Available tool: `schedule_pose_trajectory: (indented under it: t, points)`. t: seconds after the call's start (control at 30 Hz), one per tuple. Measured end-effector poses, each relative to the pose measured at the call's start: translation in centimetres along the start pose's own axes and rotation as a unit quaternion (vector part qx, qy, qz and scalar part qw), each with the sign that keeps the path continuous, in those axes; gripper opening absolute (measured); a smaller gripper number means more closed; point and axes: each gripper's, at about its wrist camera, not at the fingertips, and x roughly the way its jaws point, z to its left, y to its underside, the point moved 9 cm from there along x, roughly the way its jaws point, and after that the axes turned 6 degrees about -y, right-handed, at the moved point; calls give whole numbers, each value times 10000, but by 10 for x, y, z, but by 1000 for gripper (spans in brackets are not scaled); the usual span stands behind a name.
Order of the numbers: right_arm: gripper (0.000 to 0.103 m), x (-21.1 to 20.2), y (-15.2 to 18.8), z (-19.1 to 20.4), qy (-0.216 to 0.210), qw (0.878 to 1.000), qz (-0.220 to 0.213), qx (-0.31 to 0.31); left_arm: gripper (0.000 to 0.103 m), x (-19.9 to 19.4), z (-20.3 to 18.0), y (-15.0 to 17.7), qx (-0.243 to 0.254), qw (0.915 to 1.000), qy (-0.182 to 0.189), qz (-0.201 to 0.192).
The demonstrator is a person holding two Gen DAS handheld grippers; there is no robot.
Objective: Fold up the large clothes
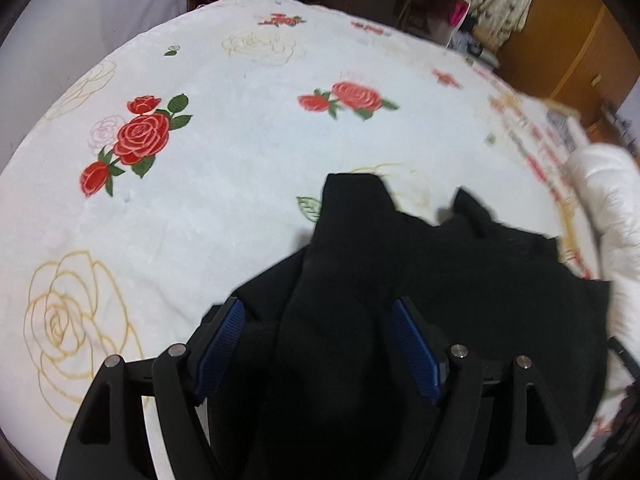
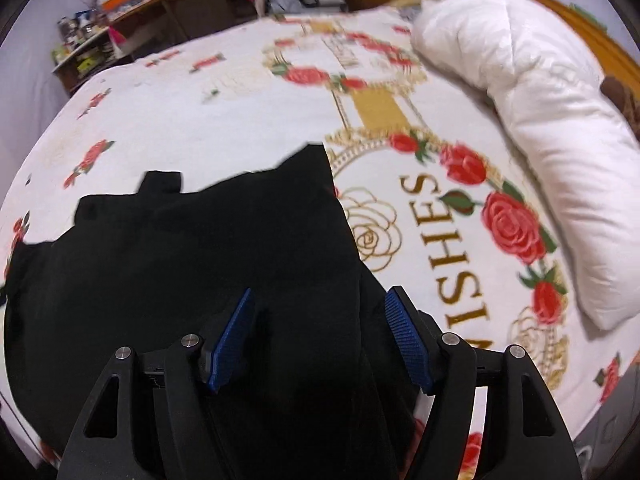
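A large black garment lies crumpled on a white rose-print blanket. It also shows in the right wrist view, spread to the left. My left gripper is open, its blue pads on either side of a raised fold of the black cloth. My right gripper is open too, its pads straddling the garment's right edge. Neither pair of pads presses the cloth.
A white pillow lies along the right side of the blanket, also seen in the left wrist view. Wooden shelves and a wooden cabinet stand beyond the bed.
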Motion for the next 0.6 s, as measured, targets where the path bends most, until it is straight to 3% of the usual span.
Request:
schedule_pose_trajectory:
  t: [0.27,0.5,0.6]
  points:
    - [69,-86,38,57,-363,9960,-728,-368,87,-89,-25,53,519,9969,191,-559]
    - [69,-126,85,95,-460,9930,-888,-636,87,-133,-41,107,681,9948,319,-693]
    - [69,-140,101,104,-557,9924,-913,-607,88,-151,-41,126,702,9939,191,-829]
